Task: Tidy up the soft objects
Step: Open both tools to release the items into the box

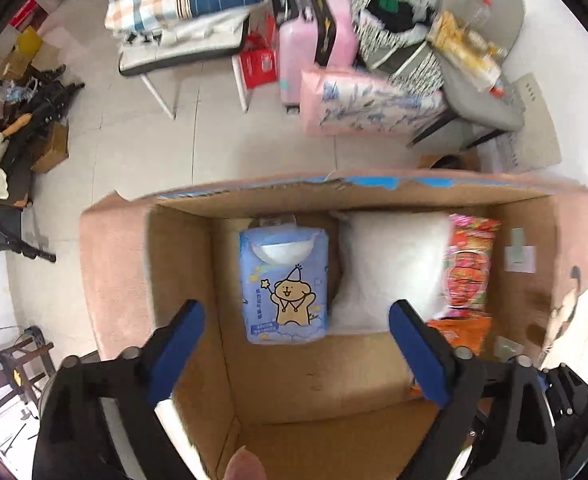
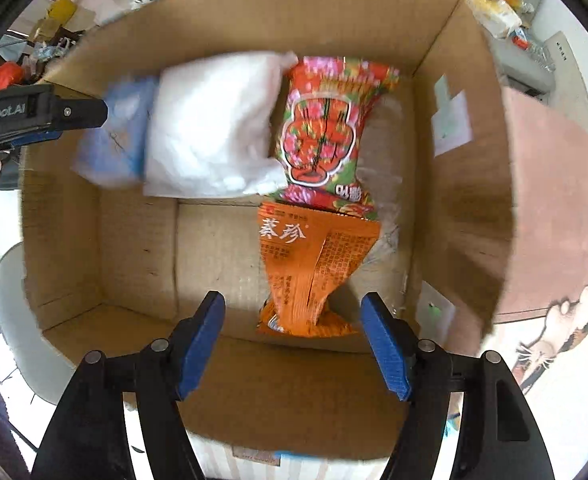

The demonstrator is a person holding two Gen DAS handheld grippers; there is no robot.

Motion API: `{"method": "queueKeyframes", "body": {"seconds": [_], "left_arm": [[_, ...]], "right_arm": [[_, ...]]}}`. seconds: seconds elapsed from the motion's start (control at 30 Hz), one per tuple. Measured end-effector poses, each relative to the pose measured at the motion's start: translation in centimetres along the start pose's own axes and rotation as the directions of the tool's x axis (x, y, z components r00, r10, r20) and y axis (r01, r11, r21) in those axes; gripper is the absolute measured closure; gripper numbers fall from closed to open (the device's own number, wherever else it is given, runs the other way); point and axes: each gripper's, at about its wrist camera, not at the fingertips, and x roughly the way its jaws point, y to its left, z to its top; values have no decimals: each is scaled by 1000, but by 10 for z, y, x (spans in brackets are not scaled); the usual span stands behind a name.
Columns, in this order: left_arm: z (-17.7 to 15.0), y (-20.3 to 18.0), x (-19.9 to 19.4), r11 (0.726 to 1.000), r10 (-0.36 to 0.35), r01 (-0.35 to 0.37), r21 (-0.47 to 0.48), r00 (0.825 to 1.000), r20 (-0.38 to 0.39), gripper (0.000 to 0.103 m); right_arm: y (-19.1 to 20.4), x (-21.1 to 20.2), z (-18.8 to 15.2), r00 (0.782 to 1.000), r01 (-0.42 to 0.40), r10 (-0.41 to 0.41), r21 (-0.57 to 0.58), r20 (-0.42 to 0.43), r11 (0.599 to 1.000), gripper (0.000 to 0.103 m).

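An open cardboard box (image 1: 185, 280) (image 2: 462, 184) holds soft packs. A blue tissue pack with a cartoon bear (image 1: 283, 286) lies at its left, blurred in the right wrist view (image 2: 111, 140). A white pillow-like bag (image 1: 394, 264) (image 2: 213, 128) lies beside it. A red flowered packet (image 1: 470, 264) (image 2: 326, 132) and an orange packet (image 1: 460, 330) (image 2: 314, 268) lie at the right. My left gripper (image 1: 296, 312) is open and empty above the tissue pack. My right gripper (image 2: 292, 304) is open and empty just above the orange packet.
The box sits on a pinkish surface (image 1: 109, 264). Beyond it on the tiled floor are a chair with folded bedding (image 1: 181, 4), a pink suitcase (image 1: 298, 52), a pink floral pack (image 1: 366, 104), a grey chair with snacks (image 1: 478, 40) and clutter at left (image 1: 25, 120).
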Motion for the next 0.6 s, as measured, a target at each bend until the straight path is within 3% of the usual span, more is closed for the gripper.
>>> {"method": "queueKeyframes", "body": {"seconds": [0.1,0.23,0.4,0.53,0.6], "left_arm": [[-14,-1,-25,1000,2,-2,2,999,50,0],[-45,-4,-54,1000,12,-12,-1,993,121,0],[-94,-9,-76,1000,29,-28,-7,980,197,0],[-134,-6,-87,998,58,-51,-35,967,250,0],[-159,1,-93,994,99,-82,-70,951,292,1]], "right_arm": [[3,-21,-1,999,16,-16,-1,35,1000,10],[4,-38,-9,997,17,-17,4,80,1000,0],[9,-53,-26,980,49,-46,-10,192,999,0],[17,-66,-53,968,13,-12,0,249,1000,0],[20,-66,-67,965,-19,18,3,263,1000,0]]}}
